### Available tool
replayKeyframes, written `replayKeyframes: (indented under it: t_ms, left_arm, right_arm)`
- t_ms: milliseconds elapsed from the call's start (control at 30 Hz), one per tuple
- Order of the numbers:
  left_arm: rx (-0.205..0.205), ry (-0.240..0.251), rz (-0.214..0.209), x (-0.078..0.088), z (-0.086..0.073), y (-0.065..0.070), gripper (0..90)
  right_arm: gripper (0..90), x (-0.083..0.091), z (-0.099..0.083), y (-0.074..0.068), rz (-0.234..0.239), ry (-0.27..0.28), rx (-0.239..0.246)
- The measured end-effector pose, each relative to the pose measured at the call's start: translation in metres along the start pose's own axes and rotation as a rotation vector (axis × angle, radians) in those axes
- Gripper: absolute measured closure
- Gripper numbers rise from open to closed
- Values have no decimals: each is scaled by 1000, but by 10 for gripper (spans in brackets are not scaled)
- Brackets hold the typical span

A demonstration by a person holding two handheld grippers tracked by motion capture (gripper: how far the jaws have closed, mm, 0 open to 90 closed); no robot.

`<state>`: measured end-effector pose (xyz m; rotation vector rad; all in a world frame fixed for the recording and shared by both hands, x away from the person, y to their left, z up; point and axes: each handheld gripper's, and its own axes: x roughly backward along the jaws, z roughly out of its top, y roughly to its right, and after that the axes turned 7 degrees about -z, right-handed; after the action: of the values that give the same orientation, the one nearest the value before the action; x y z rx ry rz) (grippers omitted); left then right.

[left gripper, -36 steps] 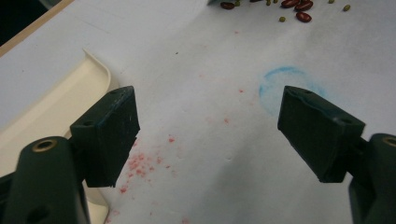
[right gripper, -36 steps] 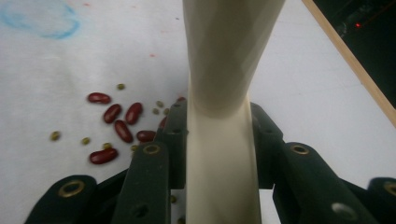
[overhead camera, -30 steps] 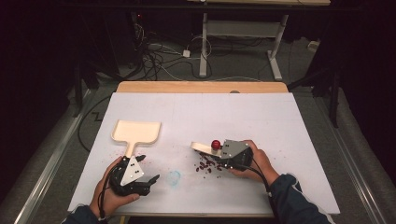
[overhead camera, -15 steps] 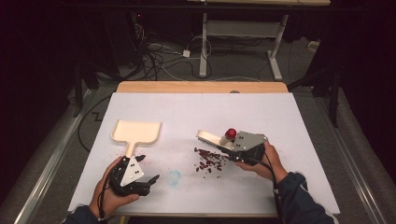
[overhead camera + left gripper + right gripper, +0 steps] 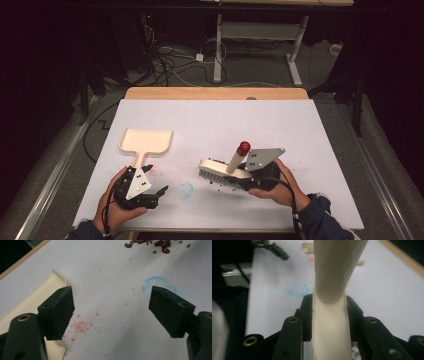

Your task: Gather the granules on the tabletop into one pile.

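Right gripper clamped on brush, now lifted off beans, more upright than second ago. Sweep stroke probably resetting. Left gripper wide open, empty, beside dustpan.

Everything keys off the brush here, sitting over the table near its front edge. The dustpan lies well to its left and a little farther back, and scattered beans lie right under its bristles
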<state>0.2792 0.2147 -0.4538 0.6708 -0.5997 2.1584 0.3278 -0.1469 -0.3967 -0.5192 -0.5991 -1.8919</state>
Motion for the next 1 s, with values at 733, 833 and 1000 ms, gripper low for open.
replayKeyframes:
  t_ms: [733,833,1000]
  left_arm:
    - [19,18,-25,-1,0,-2,198]
    - [20,14,-32,-2,0,-2,198]
    - [21,11,-36,-2,0,-2,198]
  right_arm:
    - [671,-34,-12,21,12,-129,-97]
    - [672,-33,-12,26,-12,-125,-104]
    - [672,-19,-10,31,-68,-100,-112]
